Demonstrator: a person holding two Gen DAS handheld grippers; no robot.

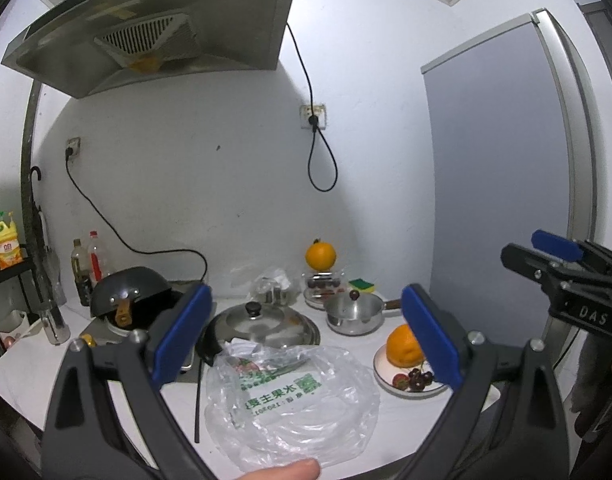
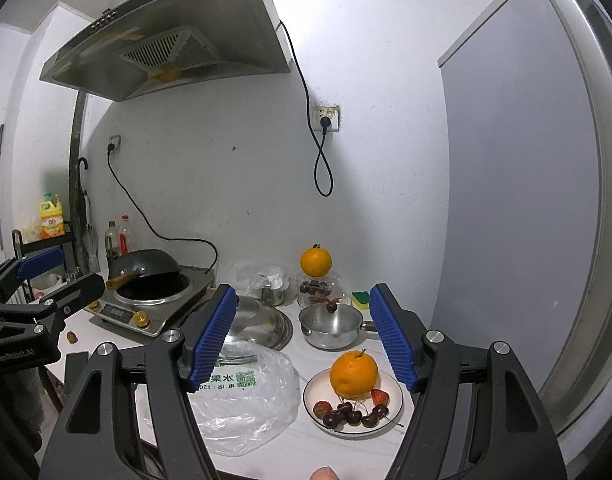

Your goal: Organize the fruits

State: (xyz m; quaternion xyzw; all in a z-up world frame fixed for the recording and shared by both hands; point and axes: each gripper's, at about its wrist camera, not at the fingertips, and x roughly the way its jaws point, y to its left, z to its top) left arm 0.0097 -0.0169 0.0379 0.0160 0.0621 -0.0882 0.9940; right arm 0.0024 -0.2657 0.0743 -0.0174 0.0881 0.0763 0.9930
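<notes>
Left to right on the white surface (image 2: 266,456): left tool (image 1: 302,332), jaws spread wide and empty, above a clear plastic bag (image 1: 290,408); right tool (image 2: 306,336), likewise open and empty, above a plate (image 2: 392,390) holding an orange (image 2: 353,374), strawberries (image 2: 380,397) and what appear to be cherries (image 2: 352,416); behind, a second orange (image 2: 315,262) on a glass container (image 2: 318,290)

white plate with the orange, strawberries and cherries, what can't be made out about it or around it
- Left wrist view: the white plate's right side and part of the near orange sit behind the left gripper's blue finger pad.
- Right wrist view: the exact number of dark cherries is unclear, they overlap.
- Both views: the clear glass jar's dark contents under the far orange are too small to identify.
</notes>
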